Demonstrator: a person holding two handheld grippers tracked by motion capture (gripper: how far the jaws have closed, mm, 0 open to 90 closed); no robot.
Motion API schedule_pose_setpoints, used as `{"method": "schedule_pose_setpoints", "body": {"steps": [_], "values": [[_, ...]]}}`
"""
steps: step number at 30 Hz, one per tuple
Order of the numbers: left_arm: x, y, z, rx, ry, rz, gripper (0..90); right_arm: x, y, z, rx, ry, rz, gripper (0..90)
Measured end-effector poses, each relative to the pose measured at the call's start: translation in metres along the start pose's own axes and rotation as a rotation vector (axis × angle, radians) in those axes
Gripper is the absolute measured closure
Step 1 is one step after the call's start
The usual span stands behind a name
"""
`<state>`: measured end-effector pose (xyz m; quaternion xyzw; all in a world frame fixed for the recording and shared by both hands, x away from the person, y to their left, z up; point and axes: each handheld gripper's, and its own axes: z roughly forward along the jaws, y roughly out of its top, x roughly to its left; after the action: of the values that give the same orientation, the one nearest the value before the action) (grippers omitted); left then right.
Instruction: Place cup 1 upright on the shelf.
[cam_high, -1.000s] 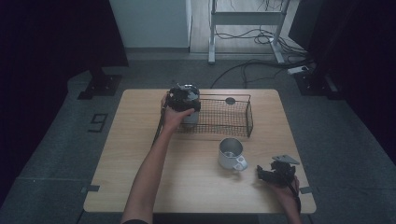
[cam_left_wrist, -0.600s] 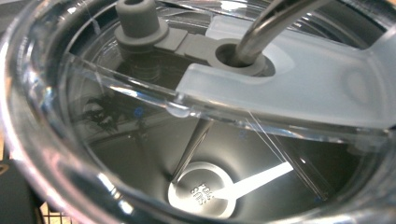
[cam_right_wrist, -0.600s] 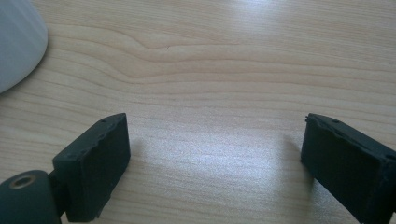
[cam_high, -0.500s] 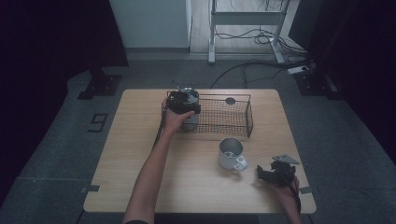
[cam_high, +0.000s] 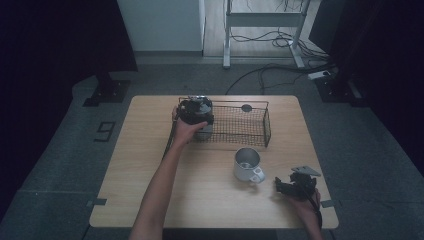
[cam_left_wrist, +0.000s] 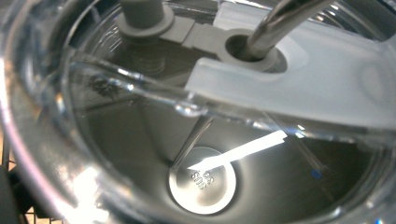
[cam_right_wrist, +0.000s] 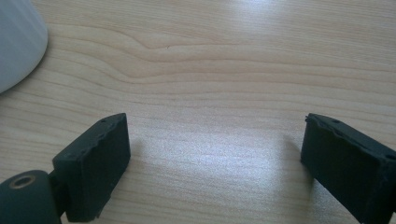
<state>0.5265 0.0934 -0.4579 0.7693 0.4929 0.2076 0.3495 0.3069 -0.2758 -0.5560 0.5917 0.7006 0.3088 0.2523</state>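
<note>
- High view showed the left hand-held gripper (cam_high: 196, 111) over a steel tumbler (cam_high: 203, 131) at the wire basket's (cam_high: 250, 130) left end; its grip couldn't be told.
- Right hand-held gripper (cam_high: 295, 186) rested on the worktop (cam_high: 150, 165) near the white mug (cam_high: 247, 165), jaws wide apart, empty.

high view: fixed overhead, facing forward and down over the whole table (cam_high: 150, 200). left gripper view: pressed close, looking down into a clear tumbler (cam_left_wrist: 201, 182). right gripper view: low over the tabletop, sharing the white mug (cam_right_wrist: 16, 42).
</note>
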Motion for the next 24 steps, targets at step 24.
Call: {"method": "schedule_pose_setpoints", "body": {"steps": [24], "values": [[-0.002,-0.011,-0.05,-0.106,-0.037,0.019,0.0,0.0,0.0,0.0,-0.001,0.0,0.001,8.0]]}}
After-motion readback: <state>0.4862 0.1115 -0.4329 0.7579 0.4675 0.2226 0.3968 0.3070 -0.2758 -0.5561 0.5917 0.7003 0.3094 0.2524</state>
